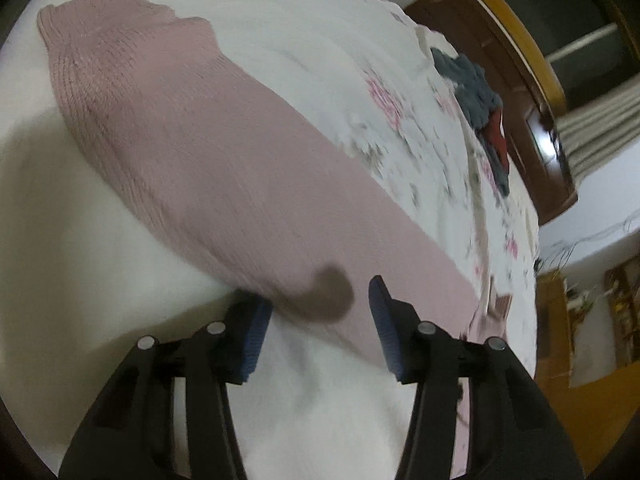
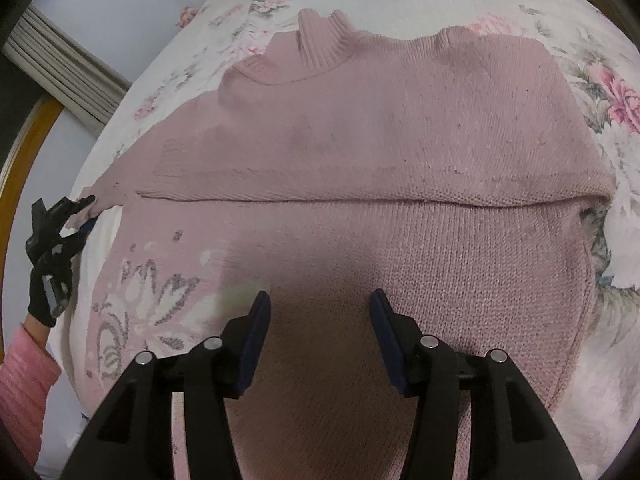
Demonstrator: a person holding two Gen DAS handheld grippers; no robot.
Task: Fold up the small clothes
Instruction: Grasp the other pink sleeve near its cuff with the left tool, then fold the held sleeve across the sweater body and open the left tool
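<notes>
Floral bedsheet (image 2: 612, 92) | pink sweater (image 2: 400, 140) spread | grey clothes (image 1: 476, 80) behind | both hand-held grippers released

The left gripper (image 1: 320, 312) points forward and down, its two blue-padded fingers (image 1: 256, 328) spread wide with nothing between them. The right gripper (image 2: 320, 316) is likewise spread wide and empty. At the edge of the right wrist view, a black-gloved hand (image 2: 46, 296) holds the left gripper; its pink sleeve (image 2: 24, 384) shows, though detail is small.
</notes>
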